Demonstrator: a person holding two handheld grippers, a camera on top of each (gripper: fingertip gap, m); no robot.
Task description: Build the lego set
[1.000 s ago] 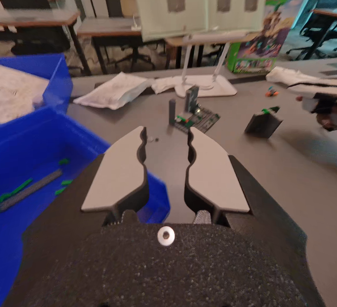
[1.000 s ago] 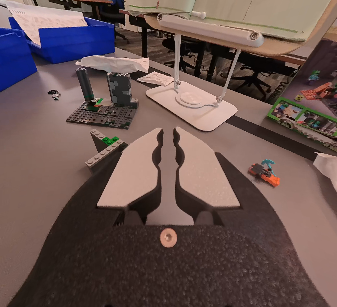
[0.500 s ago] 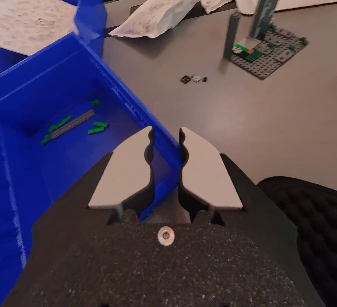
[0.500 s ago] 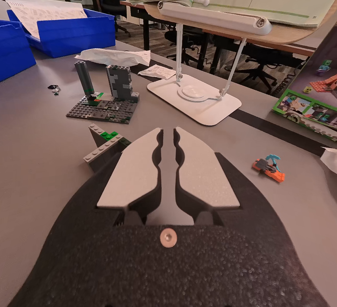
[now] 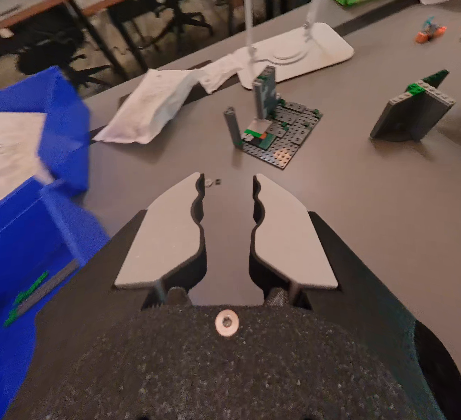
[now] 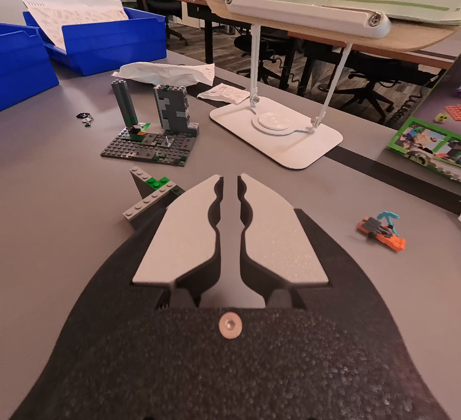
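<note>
Both wrist views low over table, sharing baseplate build [image 5: 279, 133] [image 6: 149, 143].

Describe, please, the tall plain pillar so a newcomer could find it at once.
Start at the white stand; left of its base lies a dark studded baseplate. The pillar rises from its far-left corner: slim, plain grey, unlike the wider mottled wall beside it.

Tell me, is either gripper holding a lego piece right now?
No. The left gripper is open with only table between its fingers, and the right gripper, nearly closed, holds nothing either.
</note>
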